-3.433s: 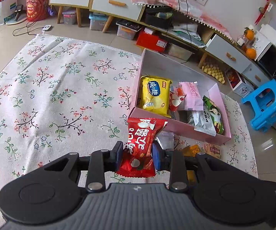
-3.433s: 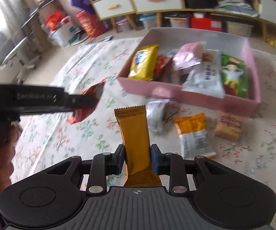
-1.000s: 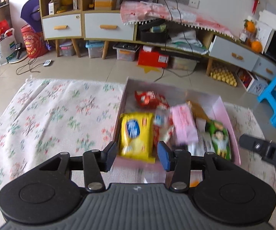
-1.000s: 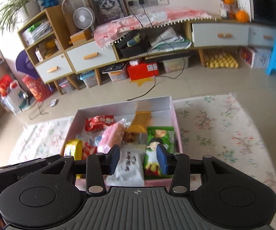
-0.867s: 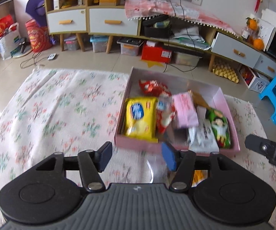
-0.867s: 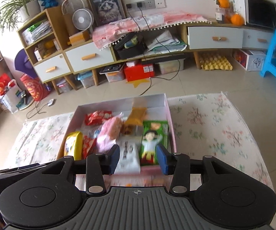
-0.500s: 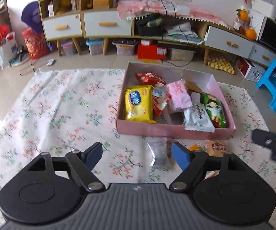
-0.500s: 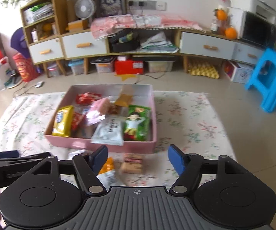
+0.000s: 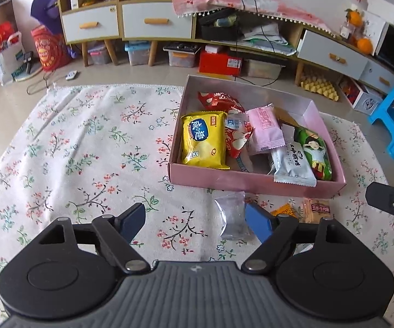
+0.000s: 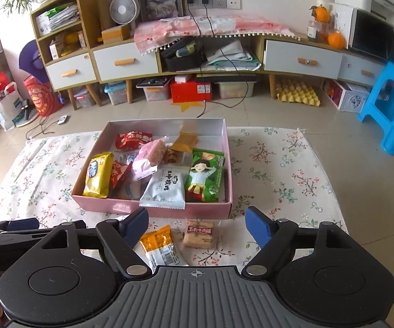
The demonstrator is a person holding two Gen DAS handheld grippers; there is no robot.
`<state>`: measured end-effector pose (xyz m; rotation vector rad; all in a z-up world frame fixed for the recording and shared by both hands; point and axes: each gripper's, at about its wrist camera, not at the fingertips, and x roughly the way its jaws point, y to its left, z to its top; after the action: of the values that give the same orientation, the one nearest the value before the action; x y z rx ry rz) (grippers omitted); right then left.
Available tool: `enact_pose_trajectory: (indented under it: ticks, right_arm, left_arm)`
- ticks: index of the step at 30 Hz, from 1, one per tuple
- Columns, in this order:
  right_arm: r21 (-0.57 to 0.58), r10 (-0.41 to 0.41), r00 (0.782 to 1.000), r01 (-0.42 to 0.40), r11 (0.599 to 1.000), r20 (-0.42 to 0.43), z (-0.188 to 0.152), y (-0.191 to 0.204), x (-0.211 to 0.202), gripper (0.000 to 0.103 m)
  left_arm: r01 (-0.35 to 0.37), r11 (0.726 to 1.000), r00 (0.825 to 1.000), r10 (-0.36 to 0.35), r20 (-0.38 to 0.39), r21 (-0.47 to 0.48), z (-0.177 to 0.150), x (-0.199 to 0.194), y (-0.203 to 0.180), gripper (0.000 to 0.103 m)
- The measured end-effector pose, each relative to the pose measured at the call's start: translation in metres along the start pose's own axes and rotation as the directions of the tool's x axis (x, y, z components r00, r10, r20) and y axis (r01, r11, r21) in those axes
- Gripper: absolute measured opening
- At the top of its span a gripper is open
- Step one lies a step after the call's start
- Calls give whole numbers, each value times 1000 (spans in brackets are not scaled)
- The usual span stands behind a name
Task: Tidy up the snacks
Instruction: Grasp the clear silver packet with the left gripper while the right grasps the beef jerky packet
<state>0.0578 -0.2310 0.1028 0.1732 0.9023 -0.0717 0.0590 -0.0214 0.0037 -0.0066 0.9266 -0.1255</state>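
A pink box point(image 9: 251, 181) on the floral cloth holds several snacks, among them a yellow packet point(image 9: 203, 139), a red packet point(image 9: 218, 99) and a gold bar point(image 10: 186, 139). In front of the box lie a clear packet point(image 9: 232, 216), an orange packet point(image 10: 160, 246) and a biscuit pack point(image 10: 199, 232). My left gripper point(image 9: 194, 216) is open over the cloth, its right finger beside the clear packet. My right gripper point(image 10: 197, 218) hovers above the orange packet and biscuit pack; its jaws are opening, with nothing gripped between them.
The floral cloth point(image 9: 87, 142) lies on a tiled floor. A blue stool point(image 10: 391, 104) stands at the right. A low cabinet point(image 10: 126, 61) with drawers, bins and cables runs along the back wall.
The red packet and gold bar, once held, now lie in the box. Both grippers' jaws have spread wide and both have drawn back from the box toward its near side.
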Motion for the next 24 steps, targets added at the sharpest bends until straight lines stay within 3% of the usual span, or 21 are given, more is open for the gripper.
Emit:
enact_pose_trajectory:
  ticks: [4,9,11,19,24]
  right_arm:
    - [16,-2,1000,3,1000,-23,0,-4,6,88]
    - [35,-26,996,29,999,-88,-5,-9,21,89]
    - [36,-17,994,21,999,-110,-6,-8,27,89]
    - [11,-3,987,5,1000,-159,-12,-1,39,89]
    - [0,0,983,0,1000,-183,-13,-1,47,89]
  left_arm:
    - [9,1000,1000,-9,-25,-16,-1,6,4,80]
    - [90,991,989,-101,-107,-100,-3,24,9,80]
    - [93,989,987,-107,-117,-118,-4,28,8,79]
    - [91,994,990,-96,-107,-53,-3,41,-10,78]
    - [59,998,993,-57,-104,11,-2,56,-18,72]
